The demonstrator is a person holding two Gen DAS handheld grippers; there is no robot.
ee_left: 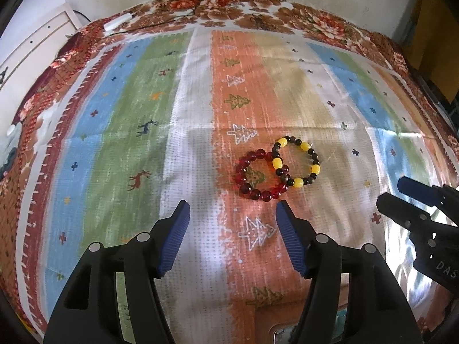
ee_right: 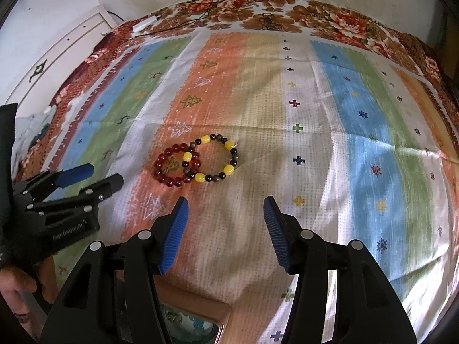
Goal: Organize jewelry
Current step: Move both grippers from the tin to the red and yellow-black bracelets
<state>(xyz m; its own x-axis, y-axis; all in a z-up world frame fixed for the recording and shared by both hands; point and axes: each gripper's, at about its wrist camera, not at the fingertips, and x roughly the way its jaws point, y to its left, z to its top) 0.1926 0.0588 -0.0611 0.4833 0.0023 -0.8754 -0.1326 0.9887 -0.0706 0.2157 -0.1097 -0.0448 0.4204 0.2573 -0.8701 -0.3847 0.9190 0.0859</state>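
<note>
Red glass-like beads form one bracelet (ee_left: 259, 175), overlapping a yellow-and-dark bracelet (ee_left: 298, 162) on the striped cloth (ee_left: 123, 109). Left gripper (ee_left: 233, 210) and right gripper (ee_right: 225, 205) hang empty, jaws apart, short of both. Approach step, I judge; next, pinch one bracelet free. A tray at the bottom edge, perhaps.

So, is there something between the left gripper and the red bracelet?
No, only bare cloth between left gripper and red bracelet, in the left wrist view.
</note>
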